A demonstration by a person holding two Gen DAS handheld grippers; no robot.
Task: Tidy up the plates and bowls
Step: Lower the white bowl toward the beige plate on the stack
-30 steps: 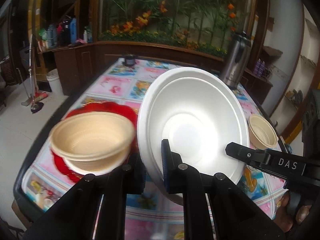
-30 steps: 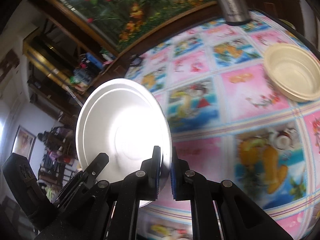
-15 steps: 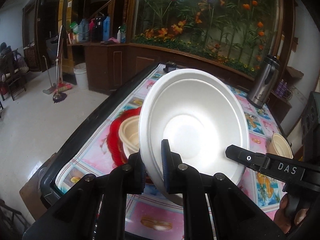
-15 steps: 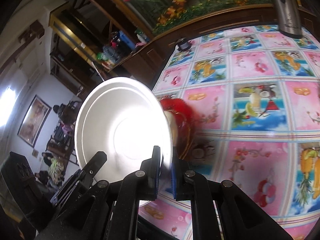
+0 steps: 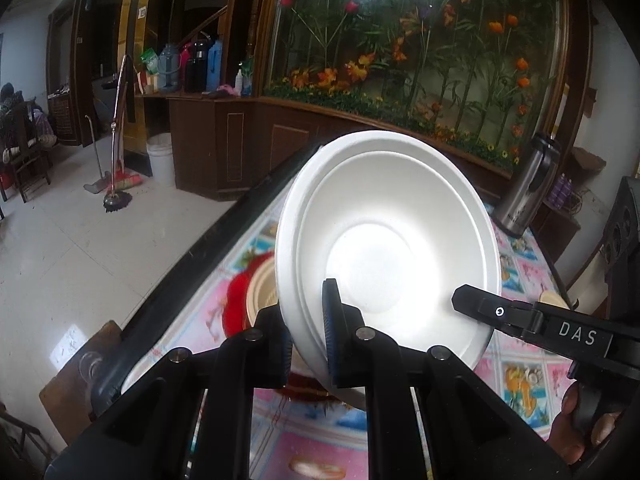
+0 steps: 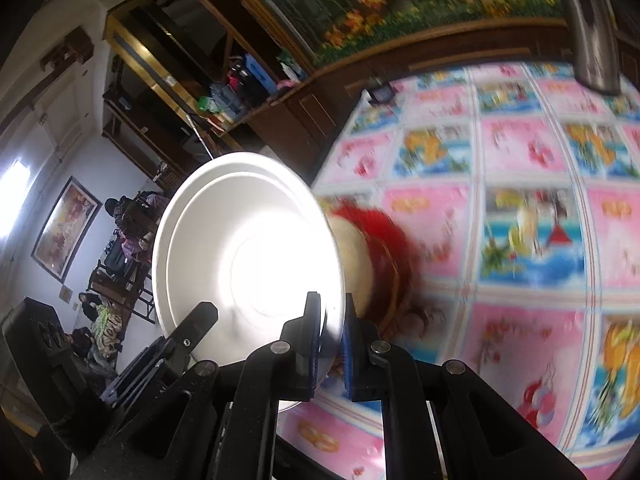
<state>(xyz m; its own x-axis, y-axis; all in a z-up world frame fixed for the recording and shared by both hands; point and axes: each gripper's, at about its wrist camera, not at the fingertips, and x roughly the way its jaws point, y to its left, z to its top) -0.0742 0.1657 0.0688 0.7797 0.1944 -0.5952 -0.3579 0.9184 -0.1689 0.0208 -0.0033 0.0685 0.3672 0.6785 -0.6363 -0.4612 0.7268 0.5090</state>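
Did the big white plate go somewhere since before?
Yes. The white plate slid left past the red plate, which now peeks out at its left edge by the table's side.

White bowl (image 5: 384, 248): foam-like or moulded pulp, matt, smooth; strong light washes out its centre. Beige bowl (image 5: 260, 292): matt, paper-pulp look, partly hidden. Red plate (image 6: 390, 256): glossy plastic appearance, blurred. Tablecloth (image 6: 520, 208): printed vinyl, slick, faint sheen. Left gripper (image 5: 306, 336) and right gripper (image 6: 332, 344): black matt plastic bodies, silver metal pins, blue ribbed pads. Flask (image 5: 528, 188): brushed stainless steel, dull shine, black plastic trim. Cabinet (image 5: 248, 140): dark varnished wood, semi-gloss. Floor (image 5: 80, 248): polished pale tile, reflective. Bucket (image 5: 160, 156): white plastic, matt.
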